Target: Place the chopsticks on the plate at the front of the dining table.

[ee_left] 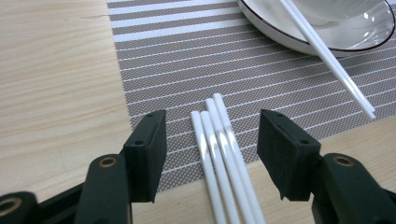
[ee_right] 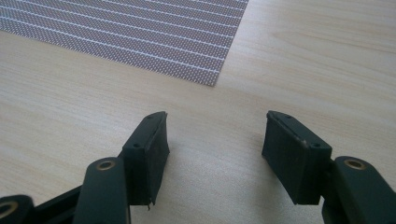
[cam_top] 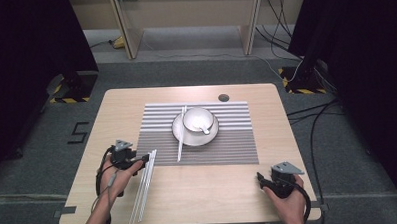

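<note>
The left gripper (ee_left: 211, 149) hangs with its two black jaws spread wide, holding nothing, straddling the tips of three white chopsticks (ee_left: 219, 154) that lie side by side, touching. In the high view this gripper (cam_top: 141, 163) sits at about 8 o'clock from the bowl (cam_top: 196, 118), and the chopsticks (cam_top: 144, 186) run from the placemat (cam_top: 237, 145) corner back toward the table (cam_top: 199, 192) edge. To pick them up well, likely the step in hand, lower the jaws until the pads flank all three sticks, then close squarely so none rolls out. The sticks look smooth, glossy and round, so slippery. A fourth chopstick (cam_top: 180, 135) leans on the saucer (cam_top: 180, 135). The placemat is woven, grey with white stripes; the table is pale wood grain. The right gripper (cam_top: 263, 182), at about 5 o'clock, is also wide open and empty above bare wood
</note>
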`<action>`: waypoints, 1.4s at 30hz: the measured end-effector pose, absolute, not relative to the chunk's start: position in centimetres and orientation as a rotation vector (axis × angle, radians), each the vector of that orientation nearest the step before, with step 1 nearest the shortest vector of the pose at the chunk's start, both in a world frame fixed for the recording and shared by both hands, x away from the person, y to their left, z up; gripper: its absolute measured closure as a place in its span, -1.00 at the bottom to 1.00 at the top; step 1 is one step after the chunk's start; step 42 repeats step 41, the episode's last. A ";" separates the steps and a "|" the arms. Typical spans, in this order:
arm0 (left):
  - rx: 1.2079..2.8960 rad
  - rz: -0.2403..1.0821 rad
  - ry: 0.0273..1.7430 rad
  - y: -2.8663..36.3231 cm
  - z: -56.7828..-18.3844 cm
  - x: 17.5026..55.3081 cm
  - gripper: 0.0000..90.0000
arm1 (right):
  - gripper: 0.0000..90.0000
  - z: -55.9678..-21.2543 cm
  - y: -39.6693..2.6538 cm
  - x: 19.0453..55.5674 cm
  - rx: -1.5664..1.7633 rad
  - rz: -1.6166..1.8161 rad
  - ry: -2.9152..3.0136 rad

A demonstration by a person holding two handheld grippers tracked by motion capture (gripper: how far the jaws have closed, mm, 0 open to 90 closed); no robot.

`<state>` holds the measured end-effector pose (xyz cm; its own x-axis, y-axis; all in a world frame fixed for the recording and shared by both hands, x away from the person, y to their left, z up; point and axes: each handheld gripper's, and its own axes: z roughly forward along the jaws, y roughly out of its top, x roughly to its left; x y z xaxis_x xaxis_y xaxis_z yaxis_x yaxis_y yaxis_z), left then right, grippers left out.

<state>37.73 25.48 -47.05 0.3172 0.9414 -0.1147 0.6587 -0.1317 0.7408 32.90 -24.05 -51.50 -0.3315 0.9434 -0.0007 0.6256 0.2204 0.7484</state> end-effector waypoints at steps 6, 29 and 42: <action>1.843 0.533 1.409 26.5 -47.1 36.9 -0.06 | -0.10 -51.5 -24.1 32.9 1.442 0.917 2.041; 1.774 0.641 1.477 31.9 -49.3 32.9 -0.06 | -0.10 -51.5 -24.1 32.9 1.444 0.916 2.039; 1.759 0.636 1.491 32.5 -49.6 32.2 -0.04 | -0.11 -51.5 -24.1 33.0 1.445 0.918 2.039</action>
